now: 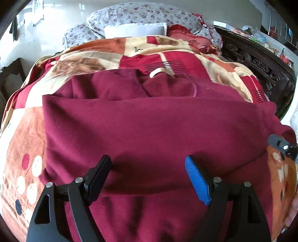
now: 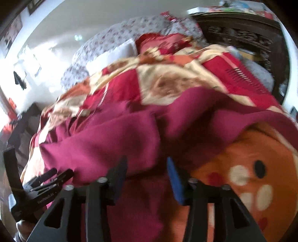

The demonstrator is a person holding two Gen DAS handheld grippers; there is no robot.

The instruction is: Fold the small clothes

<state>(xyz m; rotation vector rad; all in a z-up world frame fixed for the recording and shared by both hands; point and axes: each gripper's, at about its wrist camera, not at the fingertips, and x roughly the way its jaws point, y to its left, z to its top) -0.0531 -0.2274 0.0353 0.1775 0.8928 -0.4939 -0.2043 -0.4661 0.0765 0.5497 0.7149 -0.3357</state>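
Observation:
A maroon garment [image 1: 149, 126] lies spread on the patterned bed blanket [image 1: 24, 134], with a folded layer across its middle and a pale collar loop [image 1: 155, 72] at its far end. My left gripper [image 1: 148, 171] hovers over the garment's near part, jaws wide apart with nothing between the pads. In the right wrist view the same garment [image 2: 104, 141] is blurred. My right gripper [image 2: 147, 173] stands open above its near right edge, and no cloth is pinched between the fingers. Part of the right gripper [image 1: 285, 147] shows at the left view's right edge.
Floral pillows [image 1: 141, 16] and a white pillow [image 1: 136, 29] lie at the head of the bed. A dark carved wooden frame [image 1: 260, 65] runs along the right side, with clutter on a shelf behind. The left gripper's body [image 2: 37, 186] shows at the lower left in the right view.

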